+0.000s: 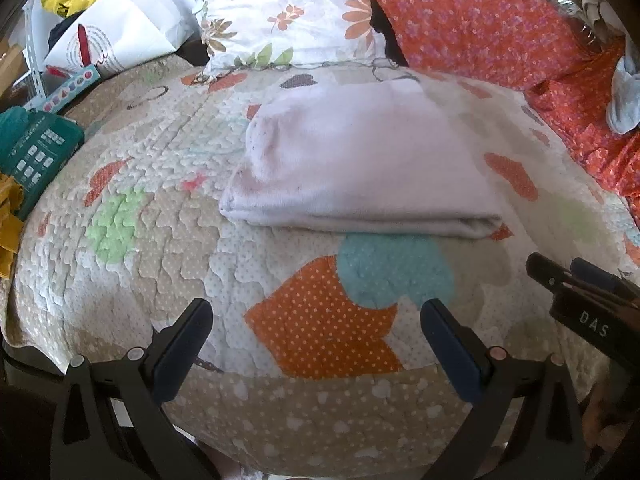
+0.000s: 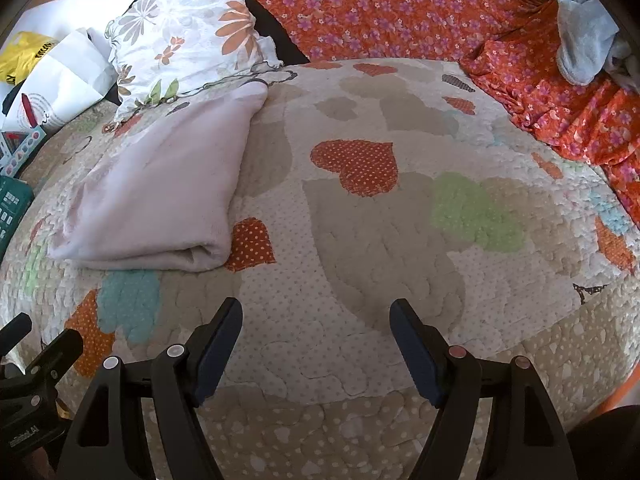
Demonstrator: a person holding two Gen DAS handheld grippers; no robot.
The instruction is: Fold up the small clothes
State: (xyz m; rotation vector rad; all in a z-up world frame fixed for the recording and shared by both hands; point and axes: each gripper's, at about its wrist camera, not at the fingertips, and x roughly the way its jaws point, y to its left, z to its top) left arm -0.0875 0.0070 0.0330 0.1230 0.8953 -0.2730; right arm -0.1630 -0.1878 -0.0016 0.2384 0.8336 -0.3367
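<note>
**Hovering over folded cloth, both tongs released**

Hanging above the quilt (image 1: 168, 208), the left gripper (image 1: 316, 340) is standing wide with nothing between its jaws; the right gripper (image 2: 316, 340) is likewise spread and empty. The cloth (image 1: 360, 160) is lying at 12 o'clock from the left gripper, at 10 o'clock from the right, folded into a thick rectangle.

Risk, as judged: the layers are looking soft and plush, so a one-sided pinch could be dragging only the top layer and undoing the fold. The rolled edge nearest the grippers is looking bulky and could be springing open. The quilt is puckered and yielding, possibly catching a fingertip. A pillow (image 1: 288, 12) is touching the cloth's far edge.
</note>
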